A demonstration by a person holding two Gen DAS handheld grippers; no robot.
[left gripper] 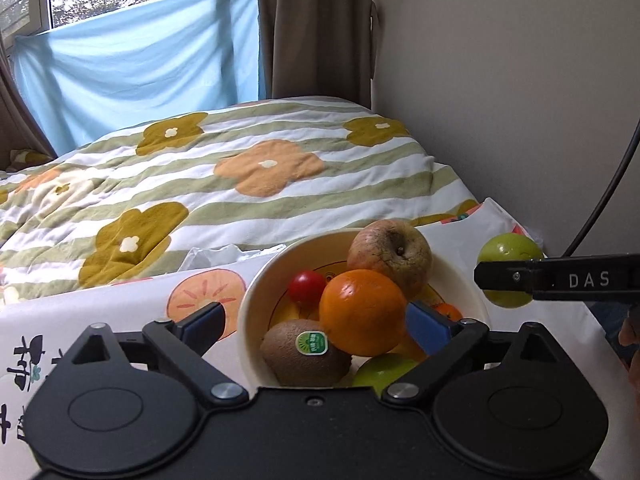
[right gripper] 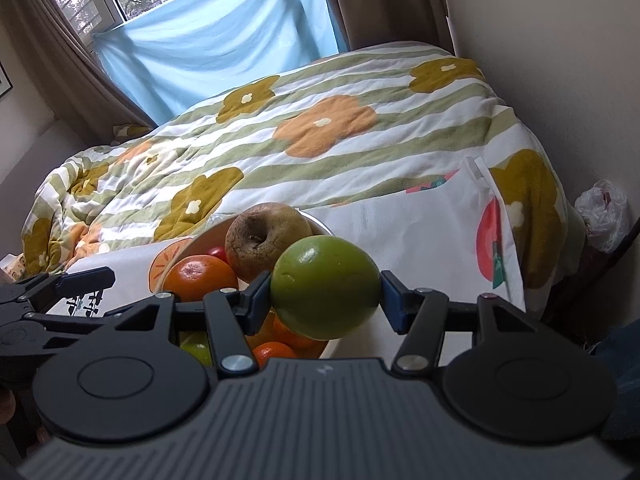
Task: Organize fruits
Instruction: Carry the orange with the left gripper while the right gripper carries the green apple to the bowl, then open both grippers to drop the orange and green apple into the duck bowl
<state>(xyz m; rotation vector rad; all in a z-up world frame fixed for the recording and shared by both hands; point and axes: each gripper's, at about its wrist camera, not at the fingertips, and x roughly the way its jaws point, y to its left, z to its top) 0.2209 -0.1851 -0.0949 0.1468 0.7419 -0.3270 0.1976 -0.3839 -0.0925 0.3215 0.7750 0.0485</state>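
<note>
Cream-coloured and round, the deep ceramic bowl point(left gripper: 256, 300) sits on a white printed cloth point(left gripper: 100, 320) laid at the near edge of a bed covered by a green-striped flower quilt point(left gripper: 240, 168), and it is where I judge the fruit is being gathered. Inside it I can see a large glossy orange point(left gripper: 362, 312), a wrinkled brownish apple point(left gripper: 390, 254) resting against the far rim, a fuzzy brown kiwi with a green sticker point(left gripper: 306, 354), a small red tomato point(left gripper: 307, 288), and parts of a green fruit and smaller orange ones lower down.

My left gripper point(left gripper: 316, 326) hangs just over the bowl with its jaws spread wide; one blue pad is outside the bowl's left wall, the other lies close by the orange. Nothing is pressed between them, so I read the orange as lying free in the pile.

My right gripper point(right gripper: 325, 298) is clamped on a smooth round green apple point(right gripper: 325, 294), pads pressing its two sides at the widest part, which keeps a slick ball from squirting out. It holds the apple just right of the bowl and above the rim. The pile is already heaped, so I would lower it gently into the open right-hand side, lest the wrinkled apple roll off.
</note>
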